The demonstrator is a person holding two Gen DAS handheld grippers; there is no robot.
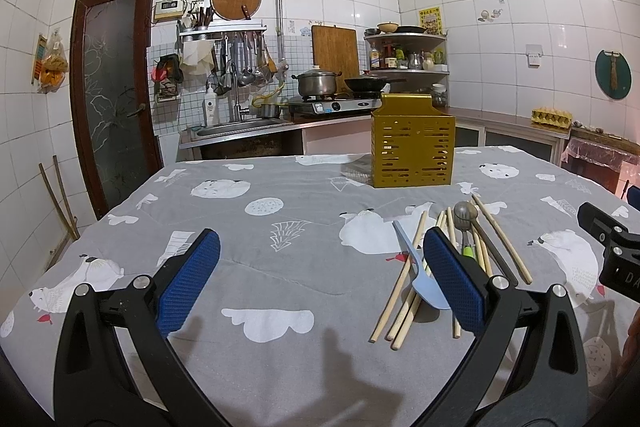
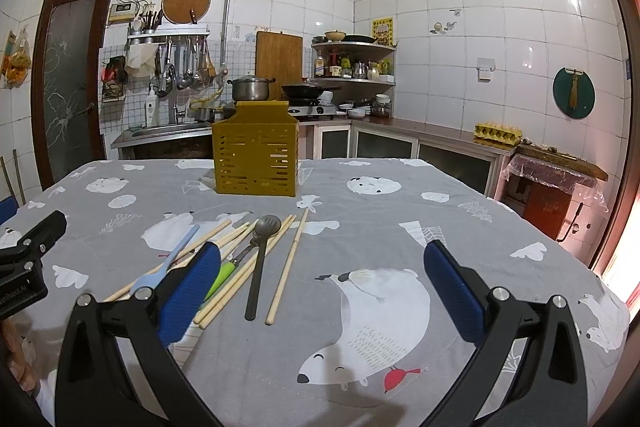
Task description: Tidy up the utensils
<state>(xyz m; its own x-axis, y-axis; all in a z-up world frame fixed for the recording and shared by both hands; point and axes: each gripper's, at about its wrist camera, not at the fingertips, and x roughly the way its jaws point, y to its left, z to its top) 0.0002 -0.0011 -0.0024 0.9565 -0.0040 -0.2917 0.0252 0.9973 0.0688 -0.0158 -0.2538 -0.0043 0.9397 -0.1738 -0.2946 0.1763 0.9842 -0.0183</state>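
A gold slotted utensil holder (image 1: pixel 413 155) (image 2: pixel 256 163) stands upright near the table's far edge. In front of it lies a loose pile: several wooden chopsticks (image 1: pixel 404 283) (image 2: pixel 286 267), a light blue spoon (image 1: pixel 418 267) (image 2: pixel 176 255), a dark slotted spoon (image 2: pixel 260 259) (image 1: pixel 466 213) and a green-handled tool (image 2: pixel 220 277). My left gripper (image 1: pixel 320 259) hovers open just left of the pile, its right pad in front of it. My right gripper (image 2: pixel 322 265) is open, its left pad over the pile's near end. Neither holds anything.
The table wears a grey cloth with polar bears (image 2: pixel 372 315). Behind it run a sink counter (image 1: pixel 240 129), a stove with pots (image 1: pixel 336 99), corner shelves (image 2: pixel 354 63) and an egg carton (image 2: pixel 498 133). A dark door (image 1: pixel 112 95) is at left.
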